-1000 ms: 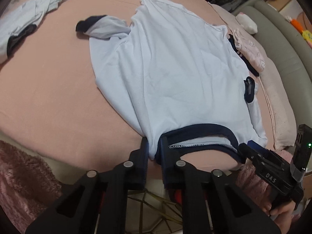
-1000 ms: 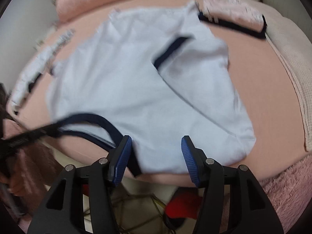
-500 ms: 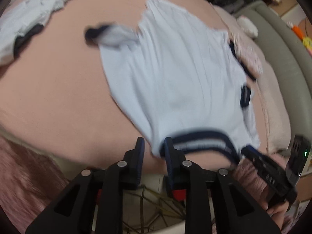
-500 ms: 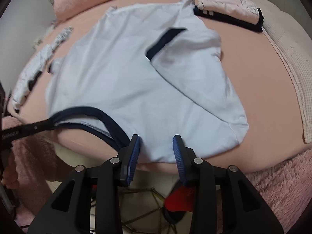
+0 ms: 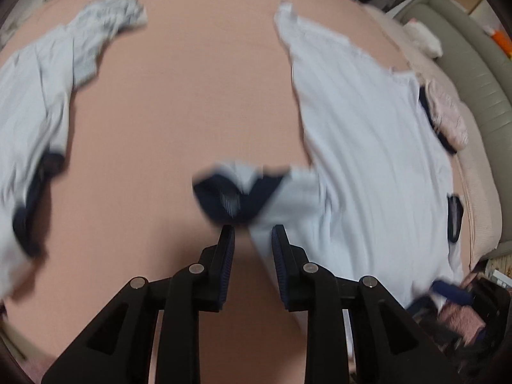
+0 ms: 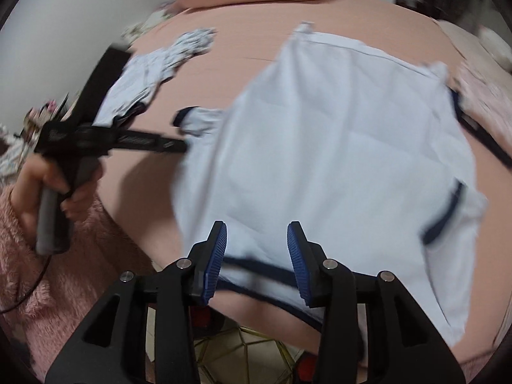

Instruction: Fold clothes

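Sleeve-folding looks like the step in hand: the pale blue shirt (image 6: 336,147) lies spread flat on the pink bed (image 5: 179,96), collar toward the near edge, and its navy-cuffed left sleeve (image 5: 243,192) sticks out sideways, not yet folded in. The left hand-held gripper (image 5: 252,233) hovers just short of that cuff; its jaws have just been opening and nothing sits between them. The right hand-held gripper (image 6: 256,236) hangs over the shirt near the collar band (image 6: 259,268), jaws parted a little wider again, cloth below but not pinched. Next, I judge, the left one must close on the cuff and carry the sleeve across the shirt's body. Open bed lies to the left of the shirt, up to a second crumpled garment (image 5: 48,96); on the right, folded pink clothes (image 5: 448,115) touch the shirt's far side, leaving little room there.
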The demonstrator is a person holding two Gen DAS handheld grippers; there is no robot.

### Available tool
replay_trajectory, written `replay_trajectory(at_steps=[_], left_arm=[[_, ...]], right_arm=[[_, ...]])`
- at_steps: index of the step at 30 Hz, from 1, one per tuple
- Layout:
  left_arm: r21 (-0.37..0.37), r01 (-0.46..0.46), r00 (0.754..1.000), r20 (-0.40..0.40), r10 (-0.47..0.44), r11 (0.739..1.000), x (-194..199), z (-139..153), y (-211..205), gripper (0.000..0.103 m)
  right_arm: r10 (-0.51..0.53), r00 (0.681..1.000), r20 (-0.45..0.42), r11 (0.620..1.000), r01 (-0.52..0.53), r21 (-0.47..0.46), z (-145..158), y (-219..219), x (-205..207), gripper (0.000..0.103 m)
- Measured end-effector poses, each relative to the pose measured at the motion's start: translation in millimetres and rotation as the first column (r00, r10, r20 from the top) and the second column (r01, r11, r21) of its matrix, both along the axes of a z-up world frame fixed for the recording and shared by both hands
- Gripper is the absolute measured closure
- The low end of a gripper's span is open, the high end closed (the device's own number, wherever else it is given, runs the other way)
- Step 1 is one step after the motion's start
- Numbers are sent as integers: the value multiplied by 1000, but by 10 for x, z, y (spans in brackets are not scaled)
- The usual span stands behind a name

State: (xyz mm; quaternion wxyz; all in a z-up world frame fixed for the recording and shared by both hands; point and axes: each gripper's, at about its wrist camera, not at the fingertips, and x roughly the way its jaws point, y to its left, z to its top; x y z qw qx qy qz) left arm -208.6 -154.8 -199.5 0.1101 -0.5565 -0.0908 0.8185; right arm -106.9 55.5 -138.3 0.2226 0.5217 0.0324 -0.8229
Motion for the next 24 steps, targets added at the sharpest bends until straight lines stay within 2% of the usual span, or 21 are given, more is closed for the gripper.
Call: replay_trajectory(at_steps=[2,4,8,13,18,20,24], left_arm=[[21,-30,998,-61,32,999,-77,27,-100,74],[91,-64,994,-81,71,994,-191,24,-204,62],[130,-121,985,-105,135,984,-288,15,-299,61],[105,-227,966,-102,237,968,-219,73,-494,61],[115,-246,967,-45,252,963,-275,-27,-561,61],[82,-243,968,-46,247,967,-272,-33,-541,61],[53,-215,976,-27,216,975,-294,-55,-517,61]], right_arm=[[26,1000,5,1000,-27,5,-57,-175,-94,62],[42,999,14,999,-42,9,-124,-291,-165,60],[66,997,40,998,-67,17,-262,-498,-310,59],[-1,999,-48,999,3,54,-182,-613,-715,59],[-1,998,-60,999,4,54,-115,-732,-1185,59],[12,998,-67,997,-7,75,-157,-895,-1412,59],[55,998,24,991,-58,125,-387,-1127,-1740,59]])
